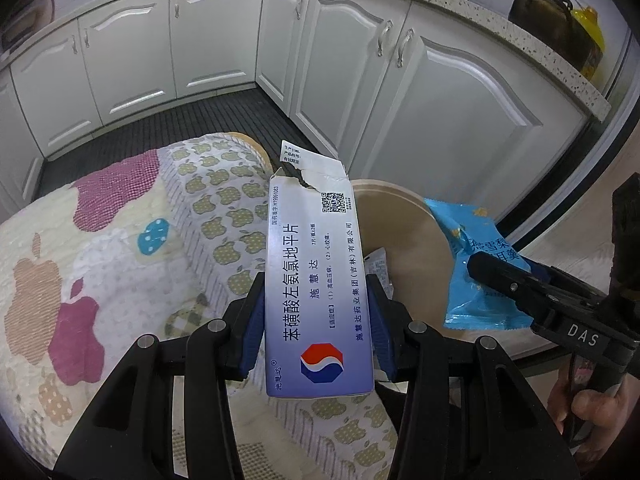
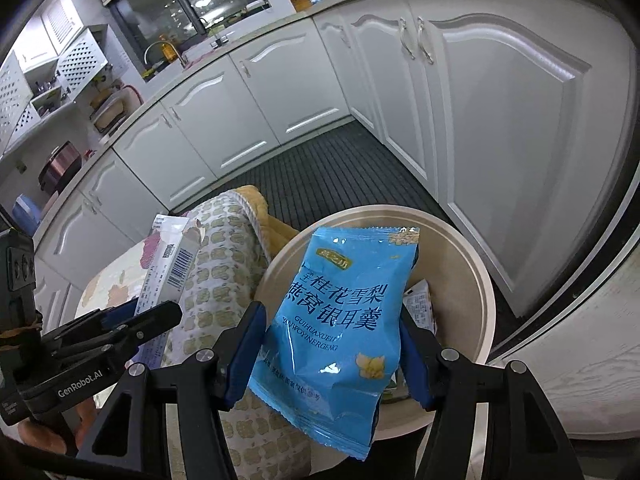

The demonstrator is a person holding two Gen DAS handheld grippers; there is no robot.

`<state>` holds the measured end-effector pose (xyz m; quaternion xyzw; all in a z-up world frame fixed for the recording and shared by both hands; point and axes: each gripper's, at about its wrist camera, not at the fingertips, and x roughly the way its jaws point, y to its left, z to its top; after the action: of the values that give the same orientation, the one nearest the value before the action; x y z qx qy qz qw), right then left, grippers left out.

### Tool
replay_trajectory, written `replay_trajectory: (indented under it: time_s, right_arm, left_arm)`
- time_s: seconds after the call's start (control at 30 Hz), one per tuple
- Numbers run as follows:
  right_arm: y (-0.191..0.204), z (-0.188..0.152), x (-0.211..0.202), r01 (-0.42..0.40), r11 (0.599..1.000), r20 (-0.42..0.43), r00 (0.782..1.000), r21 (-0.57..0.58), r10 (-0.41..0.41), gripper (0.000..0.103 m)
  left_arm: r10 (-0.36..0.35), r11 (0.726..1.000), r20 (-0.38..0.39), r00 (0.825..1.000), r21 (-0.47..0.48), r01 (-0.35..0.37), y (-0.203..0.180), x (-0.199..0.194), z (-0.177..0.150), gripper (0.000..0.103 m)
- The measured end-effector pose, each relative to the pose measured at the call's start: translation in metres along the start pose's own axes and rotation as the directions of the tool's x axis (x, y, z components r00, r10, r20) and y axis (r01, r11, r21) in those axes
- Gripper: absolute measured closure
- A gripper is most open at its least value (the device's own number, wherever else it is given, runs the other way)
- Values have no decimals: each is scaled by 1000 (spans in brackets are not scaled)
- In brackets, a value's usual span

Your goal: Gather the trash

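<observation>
Two pieces of trash in hand, one per side. My left tongs are clenched on the torn medicine box, blue pads pressing both long edges, ripped flap pointing away from me. My right tongs are clenched on the blue snack pouch, pads on both its sides, pouch hanging limp.

Landmark: the round beige bin. The pouch hangs right over the bin mouth. The box sits just left of the bin rim, over the apple-print quilt, so it is not yet above the opening.

Step in hand, my guess: drop both into the bin. To do it well: pouch is already placed, so just let go with the right tongs and it should fall in. The box needs shifting right until its whole length is over the mouth, torn end tipped down, before releasing; otherwise it could catch the rim or land on the quilt. Keep the two tongs from knocking, they are close together.

Bin contents: a crumpled whitish printed wrapper lies inside, partly hidden behind the pouch; something more sits lower under the pouch, too hidden to name.

Beyond the bin: dark ribbed floor mat, then white cabinet doors under the speckled worktop.
</observation>
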<state>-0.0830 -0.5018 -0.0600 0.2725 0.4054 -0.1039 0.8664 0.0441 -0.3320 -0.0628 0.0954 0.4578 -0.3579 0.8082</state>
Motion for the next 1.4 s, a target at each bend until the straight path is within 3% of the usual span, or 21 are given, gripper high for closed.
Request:
replay_trajectory:
  time_s: [0.4, 0.47, 0.53, 0.57, 0.67, 0.8, 1.0, 1.4]
  right_arm:
    - [-14, 5, 21, 30, 999, -17, 999, 21, -30, 42]
    - [-16, 5, 29, 47, 999, -27, 999, 18, -46, 35]
    - [-19, 1, 39, 68, 998, -63, 996, 15, -67, 20]
    - [-20, -1, 41, 70, 997, -68, 995, 15, -69, 20]
    - [-26, -9, 43, 90, 995, -82, 993, 34, -87, 20]
    - [-37, -18, 39, 92, 993, -98, 992, 76, -84, 20]
    - [-31, -27, 25, 100, 993, -77, 992, 66, -95, 20]
    - [4, -35, -11, 126, 992, 23, 992, 15, -126, 20]
  left_arm:
    - [-6, 1000, -37, 999, -20, 6, -11, 30, 7, 59]
    - [-15, 1000, -43, 999, -27, 14, -13, 35, 7, 58]
    - [-32, 998, -55, 998, -50, 29, -13, 40, 7, 58]
    - [-44, 997, -57, 997, -59, 40, -12, 41, 8, 58]
    - [-52, 997, -61, 997, -58, 49, -13, 45, 6, 41]
    - [-56, 997, -56, 997, -54, 53, -13, 43, 5, 38]
    - [-18, 999, -36, 999, -44, 16, -10, 31, -1, 38]
    - [98, 995, 84, 992, -34, -96, -4, -18, -15, 38]
